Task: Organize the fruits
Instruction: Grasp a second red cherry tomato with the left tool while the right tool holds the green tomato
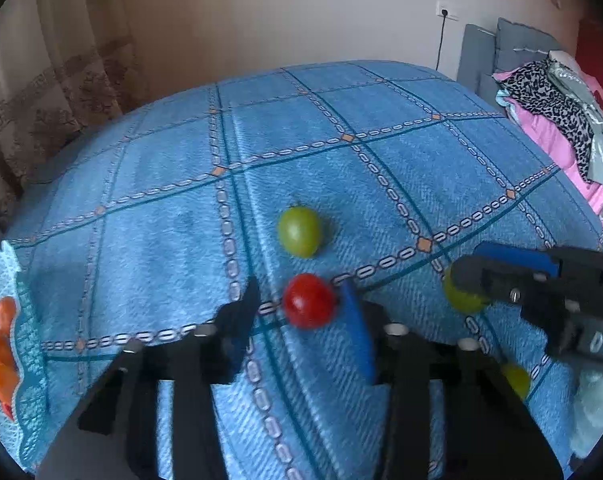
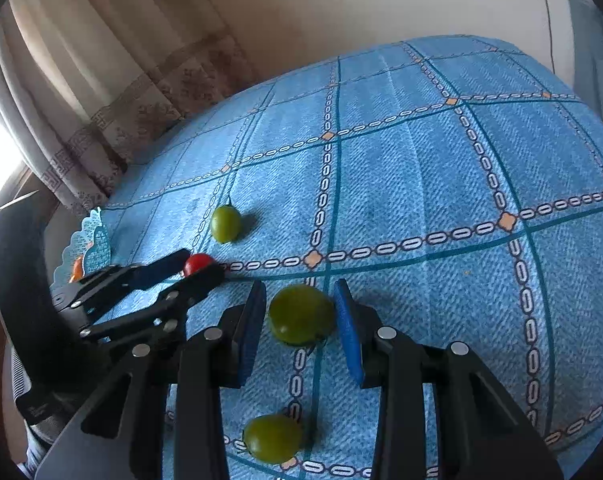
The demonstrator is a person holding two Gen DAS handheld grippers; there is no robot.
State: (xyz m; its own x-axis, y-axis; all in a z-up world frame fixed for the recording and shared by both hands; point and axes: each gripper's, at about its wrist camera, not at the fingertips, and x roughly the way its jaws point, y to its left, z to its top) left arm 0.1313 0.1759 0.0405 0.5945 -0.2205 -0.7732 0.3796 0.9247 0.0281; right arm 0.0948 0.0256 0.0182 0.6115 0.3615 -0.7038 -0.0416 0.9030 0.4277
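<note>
**Two fruits framed, neither gripped yet**

The left hand-held gripper [image 1: 297,312] is released, with the red tomato [image 1: 309,300] between its fingers on the blue cloth [image 1: 381,184]. The right hand-held gripper [image 2: 301,320] is also released around a green fruit [image 2: 301,315]. To do it well, I think each should close slowly and centred, since round fruit rolls. I count one red tomato and three green fruits: one framed, one ahead [image 2: 225,224], one behind [image 2: 272,438]. The basket [image 1: 21,320] at far left holds some orange pieces.

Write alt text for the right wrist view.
The open right gripper straddles a green tomato on a blue checked tablecloth. To its left, the open left gripper brackets a red tomato; two more green tomatoes lie nearby.
</note>
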